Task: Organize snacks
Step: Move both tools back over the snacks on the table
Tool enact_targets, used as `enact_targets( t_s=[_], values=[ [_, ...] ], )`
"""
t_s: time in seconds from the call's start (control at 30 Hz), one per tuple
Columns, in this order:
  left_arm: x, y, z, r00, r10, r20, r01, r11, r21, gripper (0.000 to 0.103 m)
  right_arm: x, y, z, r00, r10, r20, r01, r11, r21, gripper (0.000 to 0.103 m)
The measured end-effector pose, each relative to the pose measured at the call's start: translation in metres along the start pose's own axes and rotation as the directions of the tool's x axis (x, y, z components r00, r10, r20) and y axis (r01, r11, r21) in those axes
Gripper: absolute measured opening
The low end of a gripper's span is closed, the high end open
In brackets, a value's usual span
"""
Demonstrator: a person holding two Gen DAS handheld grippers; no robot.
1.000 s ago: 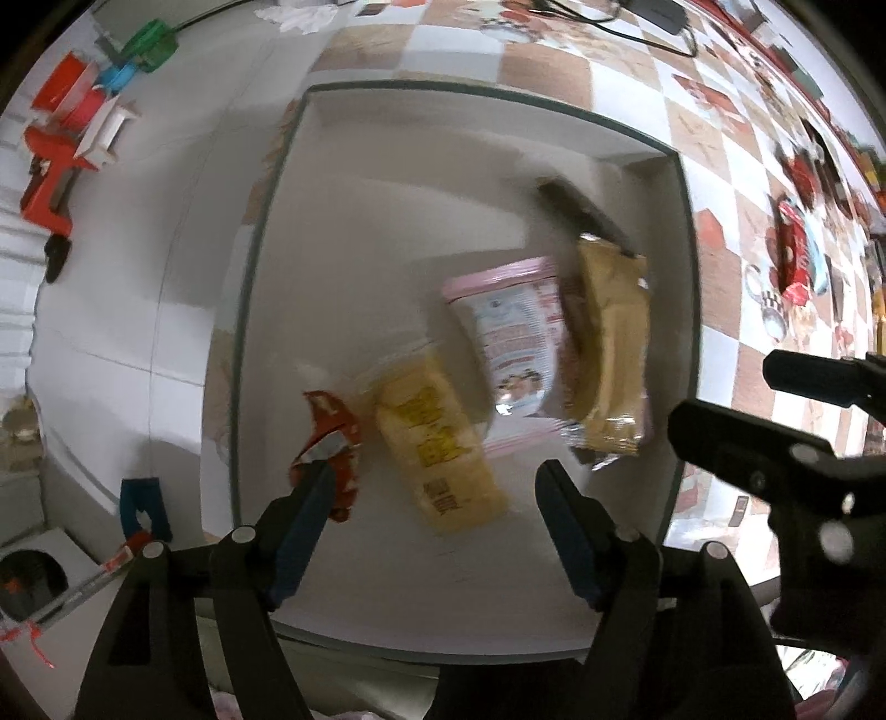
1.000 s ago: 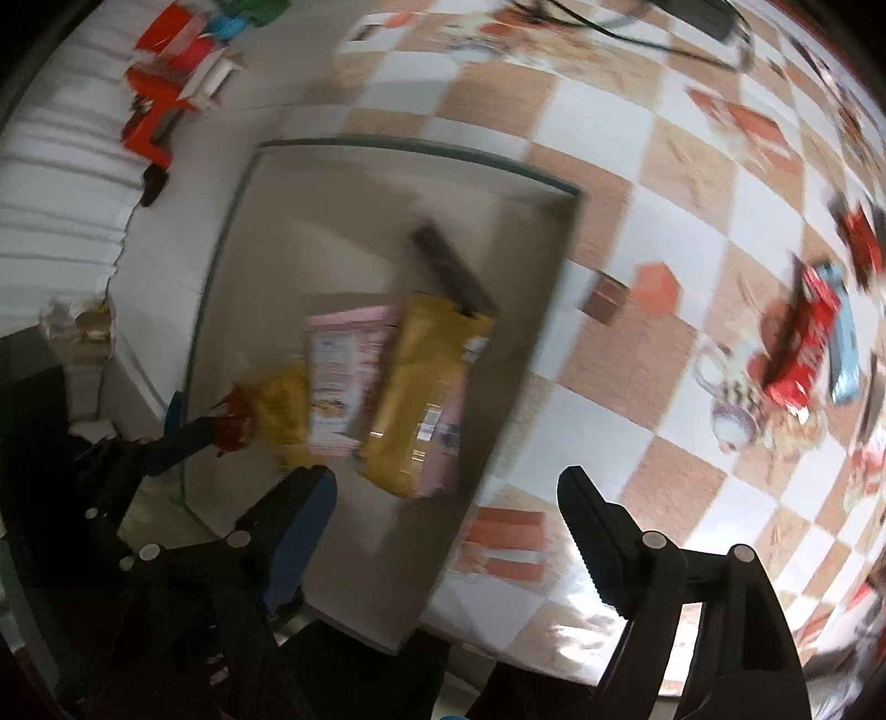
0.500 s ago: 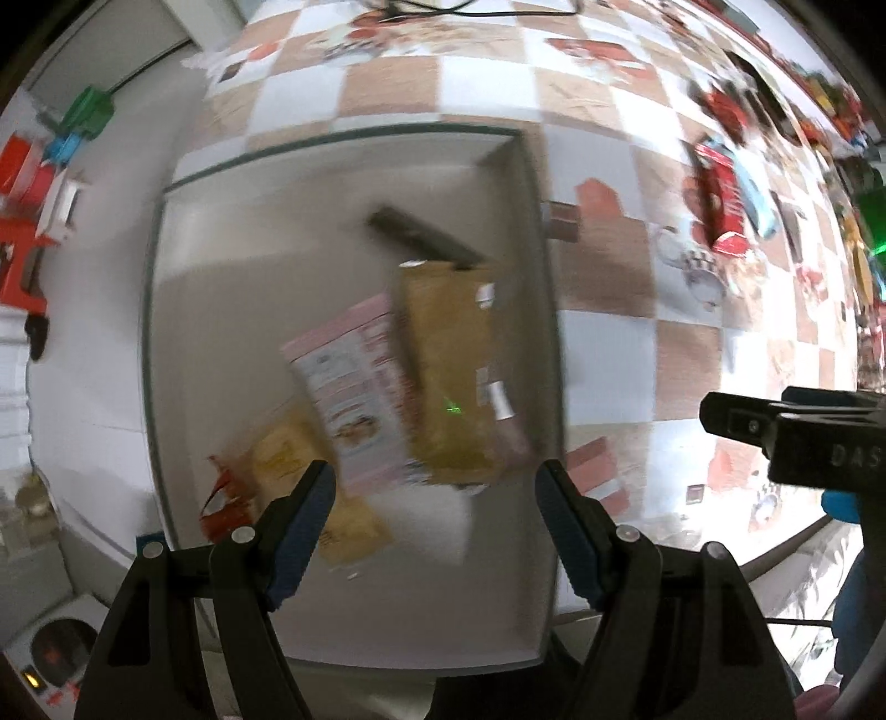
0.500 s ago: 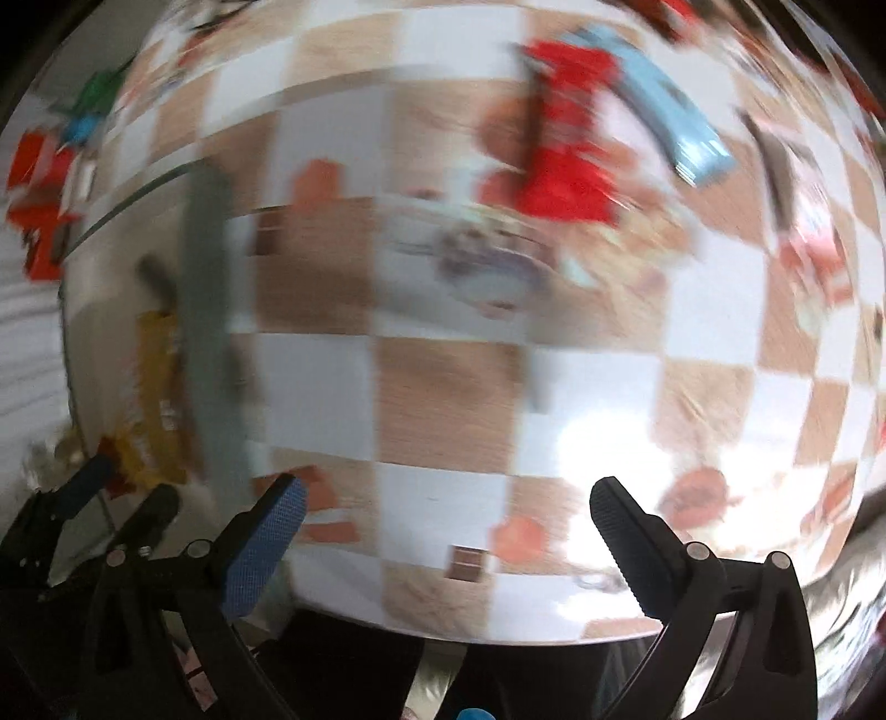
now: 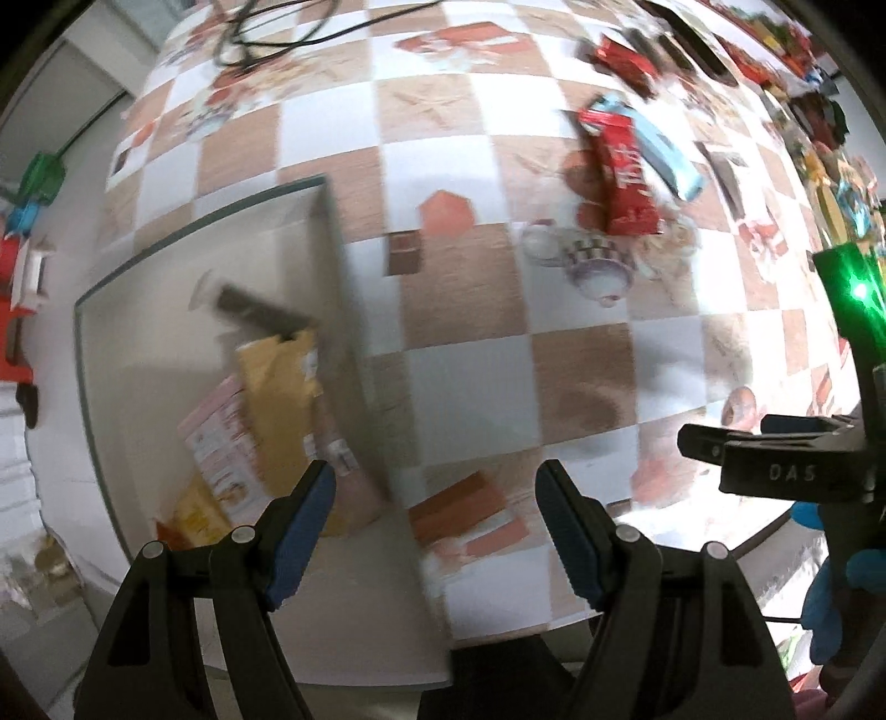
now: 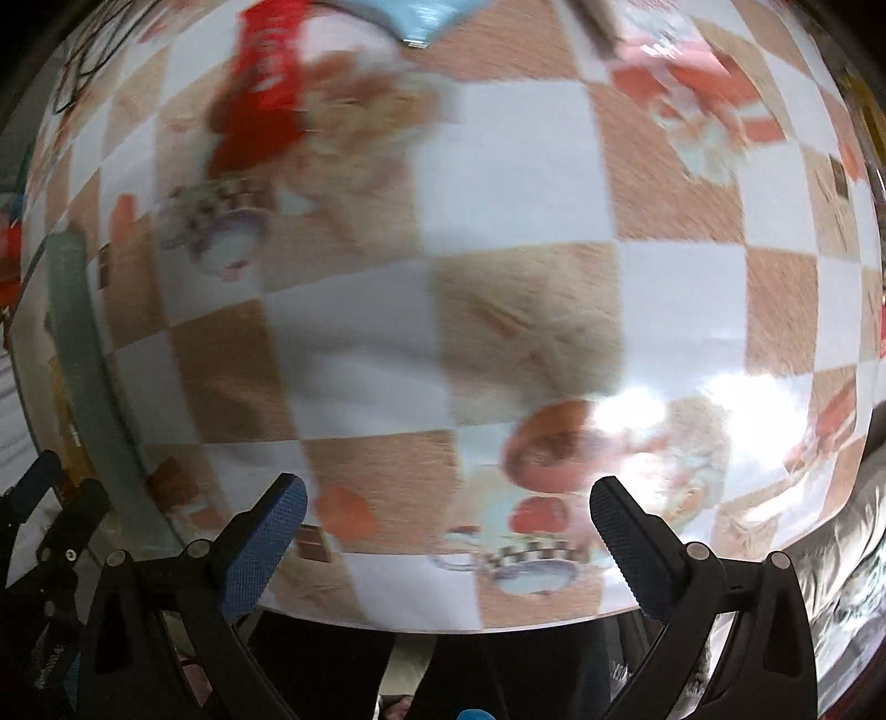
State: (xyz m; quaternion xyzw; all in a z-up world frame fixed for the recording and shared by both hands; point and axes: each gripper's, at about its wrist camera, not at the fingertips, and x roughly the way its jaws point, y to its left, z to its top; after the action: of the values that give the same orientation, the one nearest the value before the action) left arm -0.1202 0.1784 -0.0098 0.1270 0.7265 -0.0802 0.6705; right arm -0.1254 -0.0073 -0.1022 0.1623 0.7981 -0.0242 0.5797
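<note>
A grey bin (image 5: 343,288) sits at the left on a checkered tablecloth. Inside lie a yellow-brown packet (image 5: 282,387), a pink packet (image 5: 221,443), a yellow packet (image 5: 194,518) and a dark bar (image 5: 255,310). A red bar (image 5: 623,171) and a light blue bar (image 5: 664,152) lie on the cloth to the right. My left gripper (image 5: 434,493) is open and empty over the bin's right wall. My right gripper (image 6: 446,515) is open and empty over bare cloth; its body also shows in the left wrist view (image 5: 775,465). The red bar (image 6: 266,77) is blurred at top left.
More snacks (image 5: 819,105) lie along the table's far right edge. Cables (image 5: 266,27) cross the far side. Red and green objects (image 5: 22,221) lie on the white surface left of the bin. The table's near edge (image 6: 443,626) runs just ahead of the right fingers.
Both grippers have swung right, away from over the bin and toward the open cloth. Both stay open and empty. The packets in the bin have not moved.
</note>
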Motion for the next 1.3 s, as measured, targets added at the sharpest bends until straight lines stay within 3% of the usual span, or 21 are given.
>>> enact_targets(
  t_s=[0.2, 0.53, 0.87, 1.07, 1.13, 1.3],
  values=[
    [0.005, -0.037, 0.021, 1.000, -0.002, -0.014, 0.003, 0.999, 0.040, 0.078, -0.001, -0.040, 0.003, 1.000, 0.005, -0.007, -0.005, 0.999, 0.036, 0.103],
    [0.011, -0.090, 0.116, 0.999, -0.033, -0.016, 0.034, 0.999, 0.015, 0.078, -0.027, -0.089, 0.035, 0.999, -0.009, 0.043, 0.007, 0.998, 0.059, 0.103],
    [0.030, -0.120, 0.202, 0.997, -0.066, -0.028, 0.064, 0.995, -0.074, 0.078, -0.090, -0.132, 0.121, 0.982, 0.018, 0.186, -0.036, 0.995, 0.096, 0.103],
    [0.045, -0.128, 0.225, 0.998, -0.058, -0.038, 0.053, 0.993, -0.109, 0.078, -0.119, -0.138, 0.181, 0.969, 0.021, 0.248, -0.045, 0.995, 0.090, 0.103],
    [0.051, -0.129, 0.231, 0.997, -0.056, -0.044, 0.051, 0.992, -0.118, 0.078, -0.132, -0.137, 0.210, 0.965, 0.009, 0.261, -0.030, 0.996, 0.078, 0.103],
    [0.059, -0.137, 0.241, 0.999, -0.034, -0.036, 0.029, 0.992, -0.127, 0.079, -0.140, -0.125, 0.241, 0.962, -0.028, 0.273, 0.023, 0.999, 0.023, 0.103]
  ],
)
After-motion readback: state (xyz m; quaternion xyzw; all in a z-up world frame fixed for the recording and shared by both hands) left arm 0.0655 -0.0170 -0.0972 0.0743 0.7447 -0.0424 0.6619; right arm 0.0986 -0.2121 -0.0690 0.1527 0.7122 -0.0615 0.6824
